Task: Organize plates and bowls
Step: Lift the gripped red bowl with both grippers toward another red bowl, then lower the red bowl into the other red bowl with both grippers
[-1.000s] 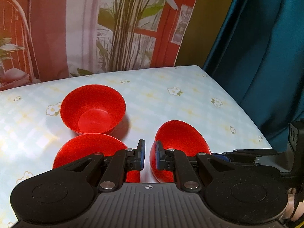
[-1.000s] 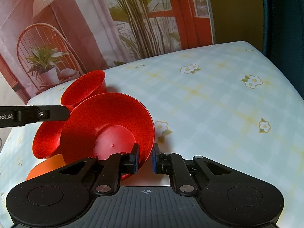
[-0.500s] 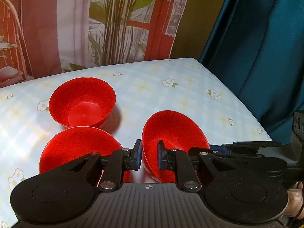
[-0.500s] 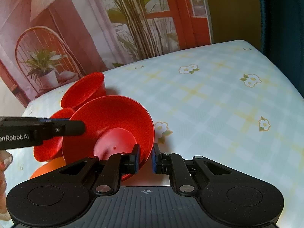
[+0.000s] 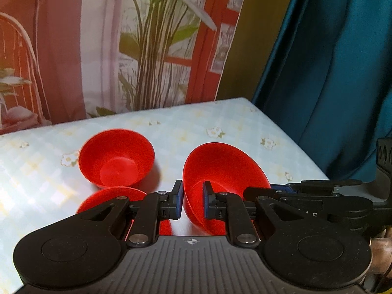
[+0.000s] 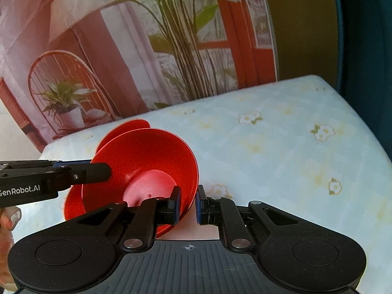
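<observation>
Red plastic fills my left wrist view. The tilted bowl (image 5: 223, 178) now sits higher and nearer the middle of the frame than a second ago, its rim pinched between the pads of my left gripper (image 5: 192, 202), jaws nearly closed on that thin wall. My right gripper (image 5: 281, 191) reaches in from the right and meets the same bowl's far rim. Two more bowls lie below: an upright bowl (image 5: 116, 158) at the back and a nearer bowl (image 5: 111, 197) half hidden under my left finger, both lower in the frame than before — I judge the shared bowl is off the table and ready to nest into one of them.

Tablecloth (image 5: 220, 122): pale blue check with small white flowers, glossy, probably slick under a set-down. Behind it a printed backdrop (image 5: 147, 49) of a plant and red window frame; a teal curtain (image 5: 330, 73) hangs on the right.

Right wrist view next. My right gripper (image 6: 188, 204) is all but closed on the near rim of the tilted bowl (image 6: 147, 161), which has climbed in the frame and now covers most of the bowl behind (image 6: 127, 128) — only a sliver of rim shows. My left gripper (image 6: 98, 171) comes in from the left edge, tip against the bowl's left rim; a hand (image 6: 9, 220) shows beneath it. Tablecloth (image 6: 281, 147) on the right is bare of dishes. I see no plates in either view.
</observation>
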`<act>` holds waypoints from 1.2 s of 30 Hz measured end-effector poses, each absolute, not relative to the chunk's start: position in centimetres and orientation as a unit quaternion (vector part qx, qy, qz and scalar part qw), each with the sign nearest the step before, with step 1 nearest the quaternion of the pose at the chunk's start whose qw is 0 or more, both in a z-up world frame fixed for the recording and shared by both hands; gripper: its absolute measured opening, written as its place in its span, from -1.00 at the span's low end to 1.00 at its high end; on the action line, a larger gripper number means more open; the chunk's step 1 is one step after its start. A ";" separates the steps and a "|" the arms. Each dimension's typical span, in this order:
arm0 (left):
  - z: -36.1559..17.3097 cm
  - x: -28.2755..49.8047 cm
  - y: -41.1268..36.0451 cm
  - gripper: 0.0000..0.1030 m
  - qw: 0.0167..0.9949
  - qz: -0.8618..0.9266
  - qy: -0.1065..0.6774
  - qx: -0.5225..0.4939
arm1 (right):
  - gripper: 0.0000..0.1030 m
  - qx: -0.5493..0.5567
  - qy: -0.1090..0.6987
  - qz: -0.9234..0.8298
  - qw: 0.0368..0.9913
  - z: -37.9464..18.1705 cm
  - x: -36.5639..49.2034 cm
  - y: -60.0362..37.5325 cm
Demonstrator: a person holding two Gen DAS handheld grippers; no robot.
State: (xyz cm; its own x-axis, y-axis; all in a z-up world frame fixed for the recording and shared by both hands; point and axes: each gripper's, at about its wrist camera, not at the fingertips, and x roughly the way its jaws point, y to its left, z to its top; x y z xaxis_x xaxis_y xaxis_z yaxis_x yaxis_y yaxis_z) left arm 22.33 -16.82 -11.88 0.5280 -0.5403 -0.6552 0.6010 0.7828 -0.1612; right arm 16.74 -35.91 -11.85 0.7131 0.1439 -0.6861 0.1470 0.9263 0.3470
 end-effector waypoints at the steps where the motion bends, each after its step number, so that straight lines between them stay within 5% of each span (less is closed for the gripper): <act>1: -11.6 22.3 -16.6 -0.69 0.874 -0.326 0.357 0.041 | -0.77 0.190 0.376 0.000 0.907 -11.4 16.8 -35.8; 36: -12.9 23.6 -6.7 -0.69 0.889 -0.263 0.375 -0.001 | -0.77 0.135 0.411 0.062 0.899 -11.2 22.3 -26.0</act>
State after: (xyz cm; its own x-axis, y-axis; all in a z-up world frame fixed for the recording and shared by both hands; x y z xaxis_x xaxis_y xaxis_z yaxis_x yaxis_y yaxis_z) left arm 23.56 -6.75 -12.92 0.5807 -0.4682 -0.6660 0.4663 0.8619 -0.1993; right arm 22.27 -25.96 -11.24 0.6546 0.2232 -0.7223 -0.0014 0.9558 0.2941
